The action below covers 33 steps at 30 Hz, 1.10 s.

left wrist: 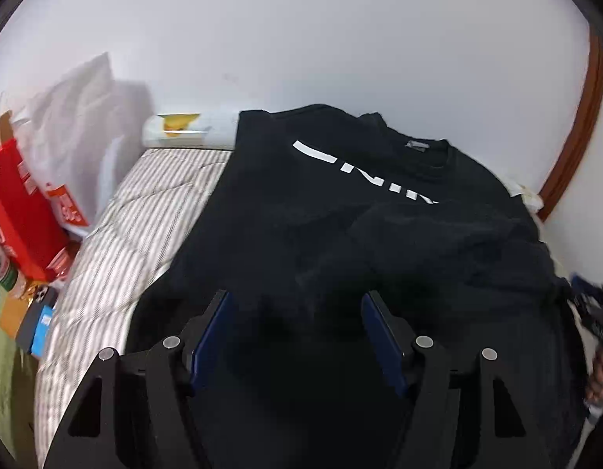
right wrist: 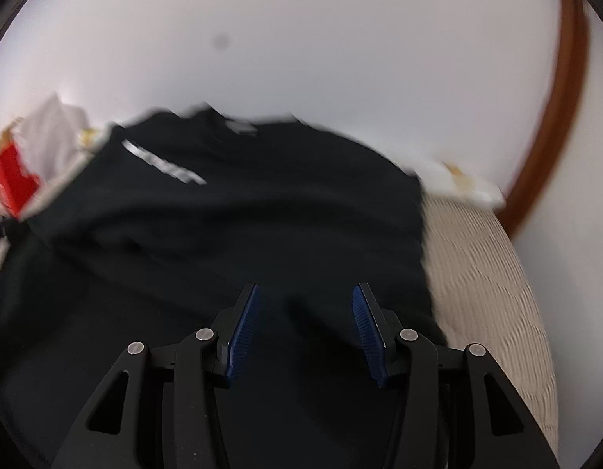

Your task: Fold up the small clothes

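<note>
A black T-shirt (left wrist: 301, 203) with white lettering lies on a striped bed cover (left wrist: 118, 242), collar toward the wall. One side of it is folded in over the chest and hides part of the lettering. My left gripper (left wrist: 295, 301) hangs open above the shirt's near part, with nothing between its blue pads. In the right wrist view the same black T-shirt (right wrist: 231, 226) fills the middle, blurred. My right gripper (right wrist: 305, 293) is open over the shirt near its right edge, and no cloth is pinched between its pads.
A white wall stands right behind the bed. Red and white bags (left wrist: 24, 203) and small packages crowd the floor at the left of the bed. A brown wooden frame (left wrist: 575, 129) curves at the right. Striped bed cover (right wrist: 481, 273) shows right of the shirt.
</note>
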{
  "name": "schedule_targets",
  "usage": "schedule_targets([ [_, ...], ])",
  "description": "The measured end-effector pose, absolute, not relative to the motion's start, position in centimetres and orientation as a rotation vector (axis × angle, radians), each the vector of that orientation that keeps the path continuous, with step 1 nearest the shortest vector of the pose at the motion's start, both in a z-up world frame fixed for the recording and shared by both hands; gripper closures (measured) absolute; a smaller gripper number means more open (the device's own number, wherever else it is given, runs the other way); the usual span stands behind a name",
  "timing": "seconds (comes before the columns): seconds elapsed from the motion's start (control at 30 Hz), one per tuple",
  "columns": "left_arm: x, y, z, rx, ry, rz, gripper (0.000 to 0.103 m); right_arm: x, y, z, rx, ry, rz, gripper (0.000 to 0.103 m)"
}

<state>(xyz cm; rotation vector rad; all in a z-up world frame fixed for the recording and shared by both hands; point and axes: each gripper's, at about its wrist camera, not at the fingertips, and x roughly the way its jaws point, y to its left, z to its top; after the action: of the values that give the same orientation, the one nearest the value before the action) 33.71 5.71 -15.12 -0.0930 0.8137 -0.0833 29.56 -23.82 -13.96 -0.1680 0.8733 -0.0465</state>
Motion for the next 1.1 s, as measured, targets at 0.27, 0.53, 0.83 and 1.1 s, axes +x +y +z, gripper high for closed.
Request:
schedule_targets([
  [0.27, 38.6, 4.3, -18.4, -0.131, 0.882, -0.066, 0.055, 29.0, -31.3, -17.9, -0.038, 0.944, -0.108, 0.054],
  [0.53, 39.3, 3.5, -17.1, -0.118, 0.818, -0.079, 0.095, 30.2, -28.8, -17.9, -0.159, 0.908, -0.147, 0.052],
  [0.83, 39.4, 7.7, -12.1, -0.164, 0.69, -0.064, 0.095, 28.5, -27.9, -14.3, -0.189, 0.783, -0.092, 0.101],
  [1.1, 40.5, 10.2, -16.7, -0.2, 0.833, -0.032, 0.092, 28.1, -26.6, -15.8, -0.239, 0.865, 0.0, 0.093],
])
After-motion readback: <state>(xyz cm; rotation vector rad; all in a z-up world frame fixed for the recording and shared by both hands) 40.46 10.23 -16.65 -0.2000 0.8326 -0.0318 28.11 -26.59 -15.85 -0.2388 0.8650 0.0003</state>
